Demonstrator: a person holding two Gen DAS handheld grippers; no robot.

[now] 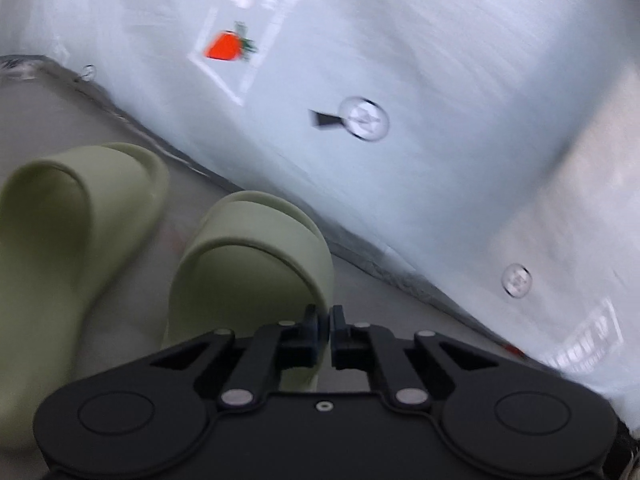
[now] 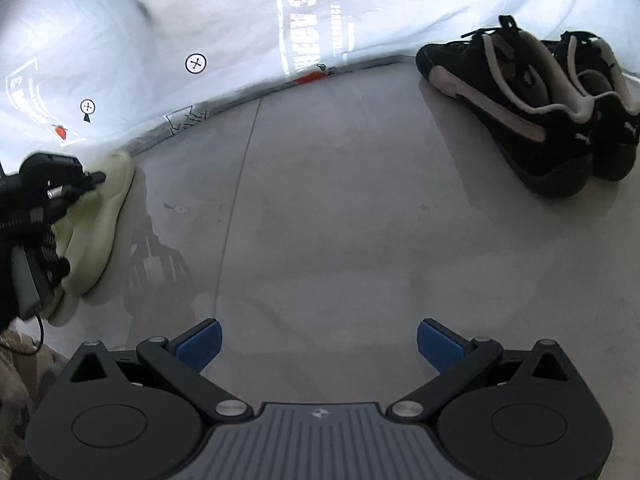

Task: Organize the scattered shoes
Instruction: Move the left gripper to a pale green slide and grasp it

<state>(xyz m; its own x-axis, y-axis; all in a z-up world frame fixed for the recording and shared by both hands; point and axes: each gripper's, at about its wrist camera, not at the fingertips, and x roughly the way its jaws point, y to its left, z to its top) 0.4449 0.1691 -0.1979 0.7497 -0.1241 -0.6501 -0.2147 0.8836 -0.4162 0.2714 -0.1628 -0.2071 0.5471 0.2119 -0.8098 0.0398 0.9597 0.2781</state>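
Observation:
Two pale green slide slippers stand side by side on the grey floor against the white wall. In the left wrist view one slipper (image 1: 80, 208) is at the left and the other slipper (image 1: 256, 248) is in the middle. My left gripper (image 1: 325, 320) is shut, its pads pinching the right rim of the middle slipper's strap. The right wrist view shows that left gripper (image 2: 98, 178) over a green slipper (image 2: 108, 208) at the far left. My right gripper (image 2: 319, 344) hangs open over bare floor, nothing between its blue pads (image 2: 200, 344). A pair of black sneakers (image 2: 520, 120) sits at the upper right.
A white sheeted wall (image 2: 240, 20) with grey print, strawberry stickers and round markers runs along the floor's far edge. Grey floor (image 2: 340, 220) stretches between the slippers and the sneakers. Camouflage cloth (image 2: 16, 360) shows at the bottom left.

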